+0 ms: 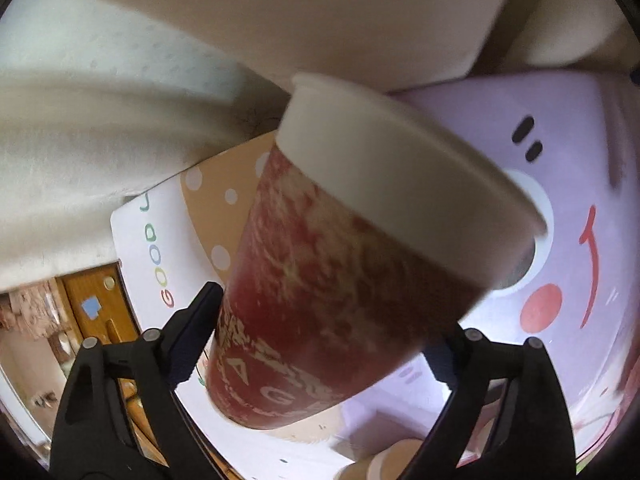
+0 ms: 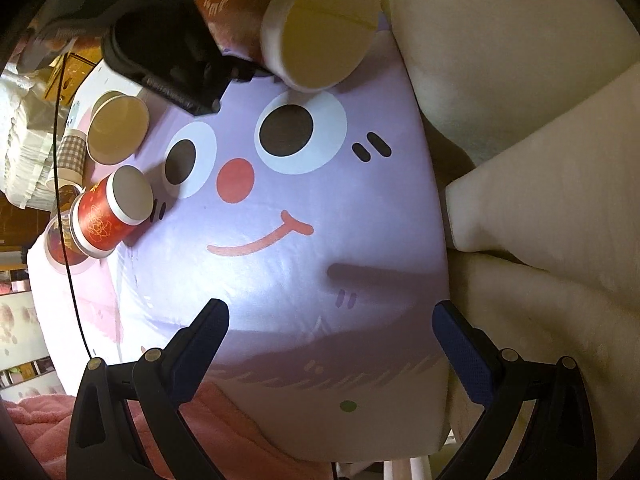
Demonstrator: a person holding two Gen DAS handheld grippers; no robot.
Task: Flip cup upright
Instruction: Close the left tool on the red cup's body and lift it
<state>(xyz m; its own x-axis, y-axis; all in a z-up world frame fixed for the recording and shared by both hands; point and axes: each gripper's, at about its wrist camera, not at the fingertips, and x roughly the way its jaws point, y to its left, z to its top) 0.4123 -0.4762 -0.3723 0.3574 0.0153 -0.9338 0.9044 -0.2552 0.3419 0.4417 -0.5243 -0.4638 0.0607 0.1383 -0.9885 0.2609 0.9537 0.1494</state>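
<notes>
My left gripper (image 1: 326, 328) is shut on a red paper cup (image 1: 320, 300) with a white band at its base. The cup is held tilted in the air above the purple cartoon-face mat (image 1: 572, 216). In the right wrist view the same cup (image 2: 316, 28) shows at the top, its flat base facing the camera, with the left gripper (image 2: 176, 60) around it. My right gripper (image 2: 330, 320) is open and empty over the near part of the mat (image 2: 280, 280).
Several other paper cups stand upside down at the mat's left edge: a tan one (image 2: 116, 128), a red one (image 2: 110, 212), a checked one (image 2: 70, 156). Cream cushions (image 2: 540, 160) line the right side. A pink towel (image 2: 240, 440) lies in front.
</notes>
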